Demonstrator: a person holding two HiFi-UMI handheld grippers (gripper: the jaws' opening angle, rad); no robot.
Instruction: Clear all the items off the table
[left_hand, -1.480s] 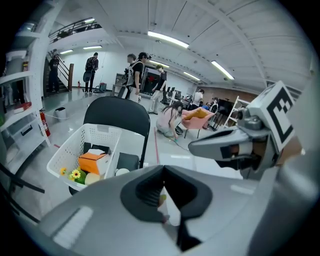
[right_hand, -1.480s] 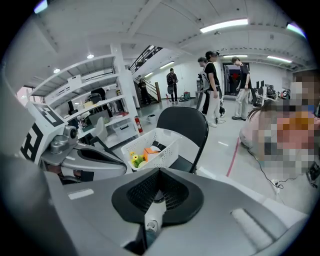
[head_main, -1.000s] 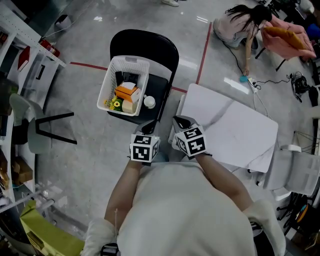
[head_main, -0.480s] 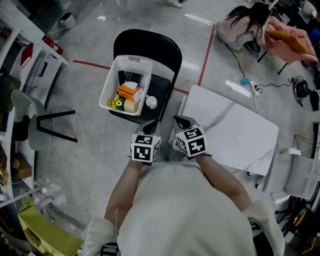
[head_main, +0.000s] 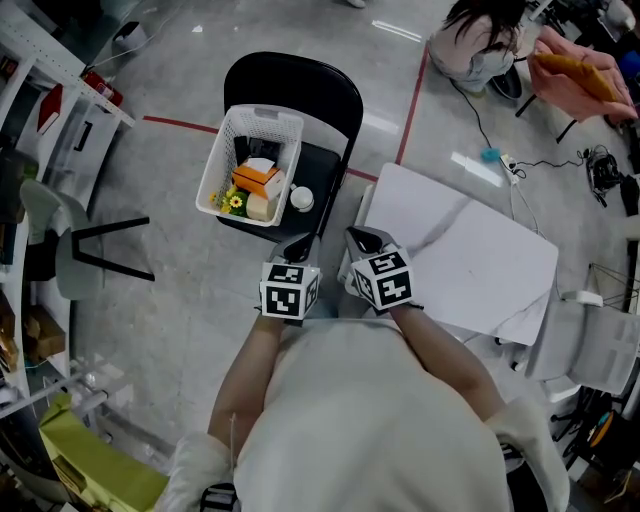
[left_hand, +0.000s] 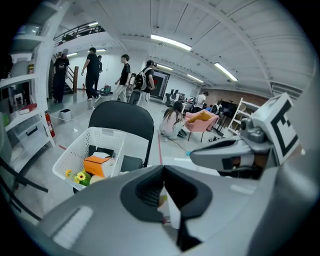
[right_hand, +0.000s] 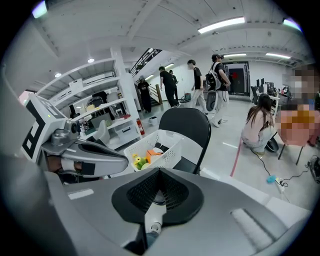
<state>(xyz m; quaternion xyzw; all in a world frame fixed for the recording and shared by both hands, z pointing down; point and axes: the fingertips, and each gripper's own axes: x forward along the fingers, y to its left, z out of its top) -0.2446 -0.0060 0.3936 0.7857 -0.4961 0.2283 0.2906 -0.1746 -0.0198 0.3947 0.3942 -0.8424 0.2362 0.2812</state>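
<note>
Starting on the left: there's a rack of shelves (head_main: 55, 95) along the far left edge. Then comes a black chair (head_main: 292, 82) with a white basket (head_main: 262, 117) sitting on its seat. The basket holds the stuff: an orange box (head_main: 257, 178), a little yellow flower (head_main: 234, 201) and something round and white like a cup (head_main: 300, 199), plus a few bits I can't make out.

Next is the left gripper (head_main: 298, 244), held close in front of the person's chest. Its jaws are pressed together with nothing between them. Right beside it, just apart, is the right gripper (head_main: 362, 240), in the same state (closed up tight, nothing held). Both point forward and down.

To the right is the white table (head_main: 470, 262), and as far as I can see its top is bare, with no items left on it. So my read is that the clearing is basically done, or at a pause.

If anything more has to move, the layout is what matters. The basket lies ahead and to the left of the grippers, so the left one is nearer to it. The table spreads out to the right, with its near corner just beside the right gripper, so that hand would do any picking. The table's long side runs from that corner out to the right.
</note>
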